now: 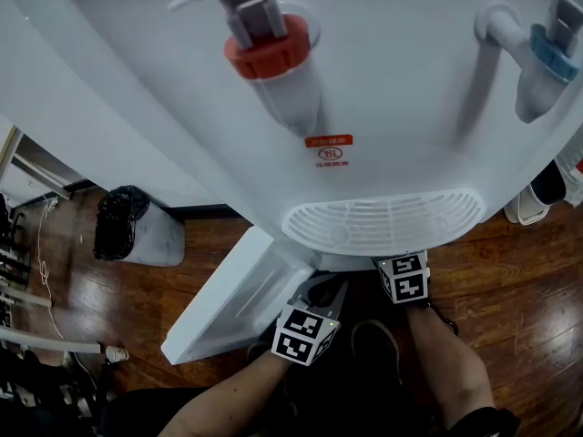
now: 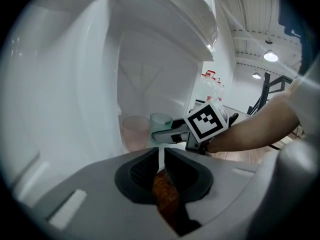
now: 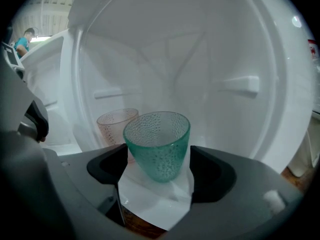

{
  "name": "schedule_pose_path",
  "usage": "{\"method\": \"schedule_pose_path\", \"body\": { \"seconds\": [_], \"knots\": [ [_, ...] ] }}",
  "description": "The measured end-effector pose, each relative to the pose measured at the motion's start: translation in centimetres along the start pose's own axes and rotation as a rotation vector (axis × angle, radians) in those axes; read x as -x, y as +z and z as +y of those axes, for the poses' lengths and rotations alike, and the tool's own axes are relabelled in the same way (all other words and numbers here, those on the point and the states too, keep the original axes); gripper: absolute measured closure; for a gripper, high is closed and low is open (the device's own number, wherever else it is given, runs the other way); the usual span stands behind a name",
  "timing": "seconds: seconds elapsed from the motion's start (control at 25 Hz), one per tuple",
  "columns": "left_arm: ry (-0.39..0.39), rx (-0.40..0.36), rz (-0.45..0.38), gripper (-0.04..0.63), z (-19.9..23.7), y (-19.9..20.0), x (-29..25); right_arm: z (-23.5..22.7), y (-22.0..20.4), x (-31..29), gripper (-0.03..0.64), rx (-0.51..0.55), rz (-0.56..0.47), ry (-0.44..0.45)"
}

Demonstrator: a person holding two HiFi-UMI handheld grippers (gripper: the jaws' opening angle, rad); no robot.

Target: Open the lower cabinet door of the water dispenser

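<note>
The left gripper [image 2: 161, 159] has its jaws all but together, with only a thin slit between the pads and nothing held. The right gripper [image 3: 157, 159] has its jaws wide apart. A green cup [image 3: 157, 144] stands upright between its tips on the white floor [image 3: 155, 204] of the cabinet. The cup's rim about fills the gap, but white shows on both sides of its narrower lower body, and I cannot tell whether the pads touch it.

Just behind the green cup and a little left stands a pink cup [image 3: 114, 121], also upright. Both sit inside the open lower cabinet [image 3: 200, 59], whose white walls carry small ledges left and right. In the left gripper view the right gripper reaches in from the right to the green cup.

From above, the drip grille [image 1: 383, 221] overhangs both grippers and hides the right one's tips. Farther up are the red tap [image 1: 269, 57] and blue tap [image 1: 547, 57]. A bin [image 1: 137, 226] stands on the wood floor [image 1: 510, 280], well left.

The door [image 1: 232, 299] stands open, swung out to the left. Its inner edge is just beside the left gripper's tips and apart from the right gripper
</note>
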State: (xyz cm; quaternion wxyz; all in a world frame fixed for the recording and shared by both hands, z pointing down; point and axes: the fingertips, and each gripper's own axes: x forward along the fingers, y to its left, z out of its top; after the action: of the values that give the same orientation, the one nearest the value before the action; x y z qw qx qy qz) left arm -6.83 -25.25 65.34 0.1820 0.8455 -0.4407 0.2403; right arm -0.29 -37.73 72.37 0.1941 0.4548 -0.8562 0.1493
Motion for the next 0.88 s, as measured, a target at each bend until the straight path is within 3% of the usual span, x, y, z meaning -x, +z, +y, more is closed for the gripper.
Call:
{"method": "schedule_pose_path", "body": {
  "seconds": [0.52,0.88],
  "knots": [
    [0.003,0.010,-0.011,0.583,0.4,0.0,0.8,-0.1,0.2,-0.5,0.253,0.006,0.016,-0.008],
    [-0.020,0.026,-0.044,0.583,-0.5,1.2,2.3,1.1,0.4,2.4,0.256,-0.003,0.004,0.013]
  ]
}}
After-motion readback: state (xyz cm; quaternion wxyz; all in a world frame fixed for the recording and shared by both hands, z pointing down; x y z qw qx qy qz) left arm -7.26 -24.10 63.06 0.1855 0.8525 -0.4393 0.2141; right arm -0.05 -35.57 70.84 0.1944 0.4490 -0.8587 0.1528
